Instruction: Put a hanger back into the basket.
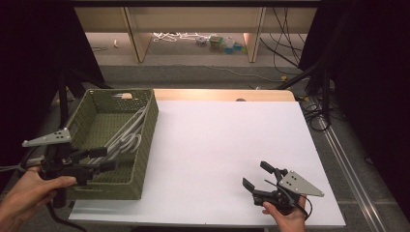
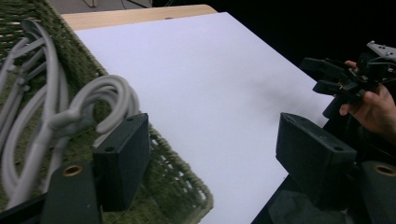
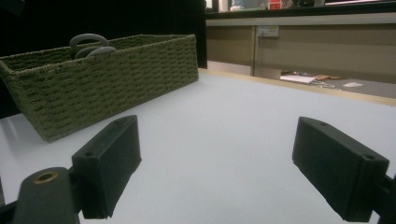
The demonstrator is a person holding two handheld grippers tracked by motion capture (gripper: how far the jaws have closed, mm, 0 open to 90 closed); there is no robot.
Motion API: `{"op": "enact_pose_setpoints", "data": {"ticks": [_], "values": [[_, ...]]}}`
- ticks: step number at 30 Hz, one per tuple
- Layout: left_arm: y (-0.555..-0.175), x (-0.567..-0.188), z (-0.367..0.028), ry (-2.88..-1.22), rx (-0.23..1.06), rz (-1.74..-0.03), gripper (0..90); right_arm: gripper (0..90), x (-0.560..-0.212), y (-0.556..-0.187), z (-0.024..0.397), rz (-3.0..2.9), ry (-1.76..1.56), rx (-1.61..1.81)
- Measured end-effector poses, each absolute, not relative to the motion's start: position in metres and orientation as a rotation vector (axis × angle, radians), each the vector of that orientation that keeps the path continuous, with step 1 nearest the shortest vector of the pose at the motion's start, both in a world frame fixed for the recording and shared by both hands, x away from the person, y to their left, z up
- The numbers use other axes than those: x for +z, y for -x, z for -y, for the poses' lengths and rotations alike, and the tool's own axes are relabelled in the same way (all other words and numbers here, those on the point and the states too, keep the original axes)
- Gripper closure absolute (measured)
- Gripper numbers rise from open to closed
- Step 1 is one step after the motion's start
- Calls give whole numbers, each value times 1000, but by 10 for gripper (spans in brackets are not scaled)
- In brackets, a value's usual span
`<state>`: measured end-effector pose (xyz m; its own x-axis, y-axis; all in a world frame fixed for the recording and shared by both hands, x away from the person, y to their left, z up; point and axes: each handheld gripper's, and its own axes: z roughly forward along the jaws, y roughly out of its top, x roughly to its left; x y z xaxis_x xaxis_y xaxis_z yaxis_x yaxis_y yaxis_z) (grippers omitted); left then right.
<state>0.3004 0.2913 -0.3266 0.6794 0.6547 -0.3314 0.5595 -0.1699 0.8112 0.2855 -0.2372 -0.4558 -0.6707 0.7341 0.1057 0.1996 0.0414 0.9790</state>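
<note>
L gripper (image 1: 102, 159) spread over basket (image 1: 145, 145) w/ grey hangers (image 1: 126, 140); R gripper (image 1: 257, 176) spread, empty.

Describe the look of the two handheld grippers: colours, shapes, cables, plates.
Both the left gripper and the right gripper are black, each with two blocky rectangular jaws carrying small screw holes. Each is topped by a grey three-cornered plate with small dark holes. A dark cable trails from each. Brass-coloured eyelets sit near the jaw bases. The forearms are bare, no sleeves visible.

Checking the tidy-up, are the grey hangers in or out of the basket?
In: the grey hangers lie inside the green woven basket.
</note>
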Motion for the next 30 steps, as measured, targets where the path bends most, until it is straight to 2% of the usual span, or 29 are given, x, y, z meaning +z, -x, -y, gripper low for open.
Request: {"op": "enact_pose_setpoints", "data": {"ticks": [5, 17, 30], "values": [[-293, -331, -268, -1785, 116, -943, 255, 160, -456, -285, 237, -1898, -940, 1668], [-285, -335, -219, -1796, 92, -849, 255, 159, -456, -286, 241, -1917, -949, 1651], [-291, -368, -174, -1795, 120, -825, 247, 159, -457, -289, 241, -1871, -906, 1704]]}}
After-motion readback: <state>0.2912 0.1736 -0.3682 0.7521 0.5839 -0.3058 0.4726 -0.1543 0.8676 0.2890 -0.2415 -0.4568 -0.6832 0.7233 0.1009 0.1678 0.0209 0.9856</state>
